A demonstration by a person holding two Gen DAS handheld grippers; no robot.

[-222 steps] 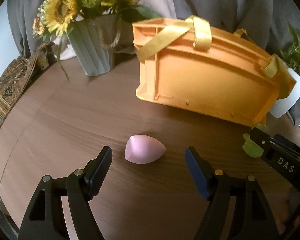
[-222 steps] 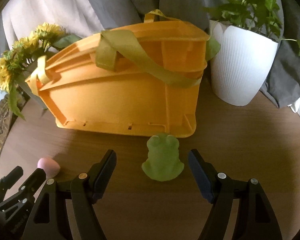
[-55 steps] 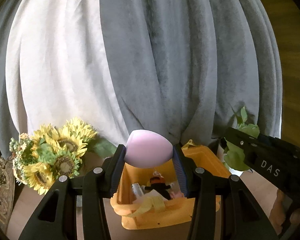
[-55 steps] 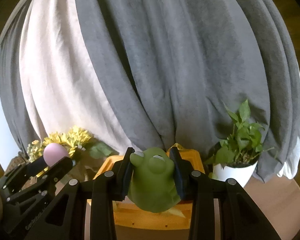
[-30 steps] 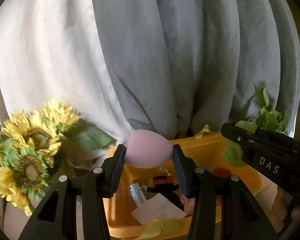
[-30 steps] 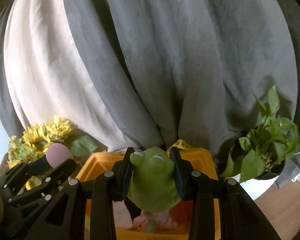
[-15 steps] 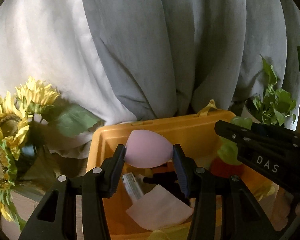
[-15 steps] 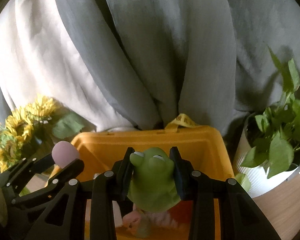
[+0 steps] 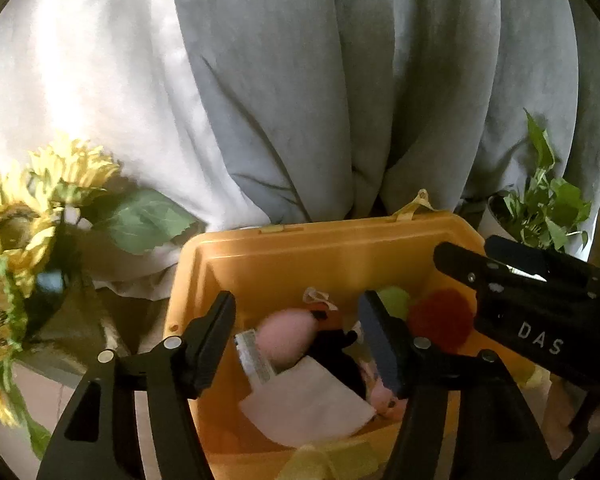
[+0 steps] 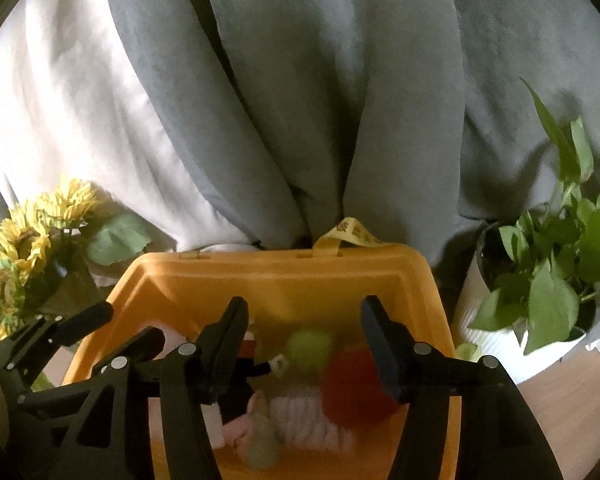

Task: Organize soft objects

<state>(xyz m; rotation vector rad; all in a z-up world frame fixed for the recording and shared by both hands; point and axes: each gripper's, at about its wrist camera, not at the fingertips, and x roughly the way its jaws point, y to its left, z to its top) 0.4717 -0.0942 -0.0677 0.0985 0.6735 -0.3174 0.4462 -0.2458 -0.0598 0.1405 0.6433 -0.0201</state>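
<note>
Left wrist view: left gripper (image 9: 296,340) hangs over the orange bin (image 9: 324,256), jaws opening, nothing pinched. The pink sponge (image 9: 286,338) is blurred, clear of both pads, dropping in or just landed among the contents. Under it: a white cloth (image 9: 308,400), a black toy (image 9: 336,344) and a small packet (image 9: 254,354). Right side of the bin holds a red soft thing (image 9: 440,320) and a bit of the green frog (image 9: 394,300). The right gripper's black body sits on the right edge of this view, over the bin's right end.

Right wrist view: right gripper (image 10: 302,344) is also over the bin (image 10: 284,276), jaws opening, empty between the pads. The frog (image 10: 310,346) is blurred below them, inside the bin next to the red thing (image 10: 354,388); a pink knitted piece (image 10: 308,420) lies nearer. The left gripper's jaws show at left over the bin's left end.

Progress, my read: both items are released into the bin, so this pair looks done. I can't see the table in front, so I can't tell if anything is left to collect.

Surroundings: sunflowers (image 10: 24,240) left of the bin, a potted plant (image 10: 548,272) in a white pot right, grey and white curtain (image 10: 300,100) behind. Bin's yellow strap (image 10: 350,234) sticks up at the far rim. The two grippers are close together; lifting out is where they could bump each other.
</note>
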